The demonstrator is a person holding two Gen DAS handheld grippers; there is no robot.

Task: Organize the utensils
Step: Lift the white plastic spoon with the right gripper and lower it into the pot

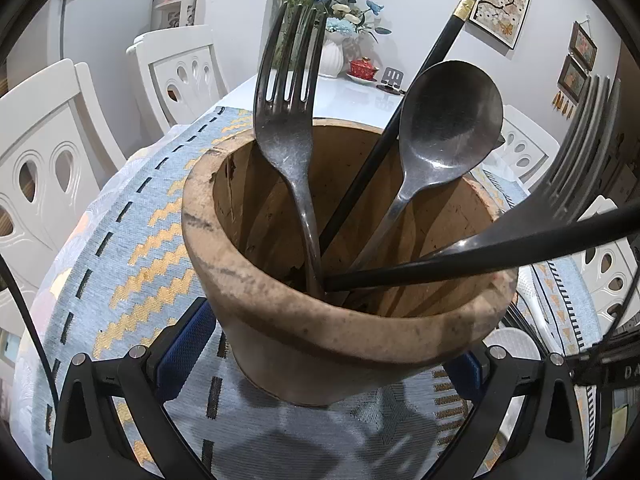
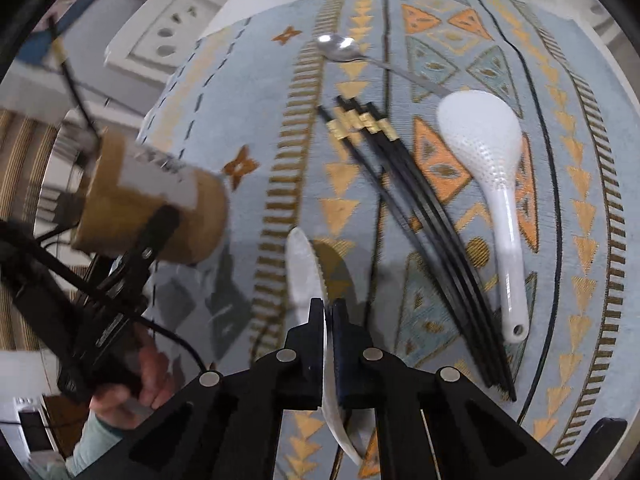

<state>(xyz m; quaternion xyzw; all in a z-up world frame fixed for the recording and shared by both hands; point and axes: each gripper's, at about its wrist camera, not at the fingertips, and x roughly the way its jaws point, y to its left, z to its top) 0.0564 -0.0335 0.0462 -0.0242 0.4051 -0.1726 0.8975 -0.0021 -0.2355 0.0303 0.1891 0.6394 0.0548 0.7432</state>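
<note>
So right now we've got the right gripper (image 2: 328, 310) clamped tight on a white ceramic spoon (image 2: 306, 268), pinched edge-on between the two pads, bowl end poking out ahead of the fingers and the handle trailing back under the gripper body. It looks lifted a little off the patterned table runner (image 2: 240, 92), judging by its shadow. Our left gripper (image 1: 320, 344) is wrapped around the wooden utensil holder (image 1: 332, 320) near the left edge of the runner, both blue pads against its sides, so we'd call that a steadying hold. The holder already carries a fork (image 1: 288, 128), a metal spoon (image 1: 448, 120), a couple of black chopsticks (image 1: 440, 44) and another dark fork leaning out to the right. Still lying out on the runner: a bundle of black chopsticks with gold bands (image 2: 420, 208) in the middle, a white rice paddle (image 2: 492, 184) beside them toward the right edge, and a small metal spoon (image 2: 344, 50) up near the far edge. Tip for this step, imo: glazed ceramic held on its thin edge can swivel, so we'd carry it slowly and keep it level-ish. Come in over the holder's open side, away from the leaning fork and chopsticks, drop it handle-first, and only let go once it's well inside. Keep the left grip firm so the holder doesn't tip.
</note>
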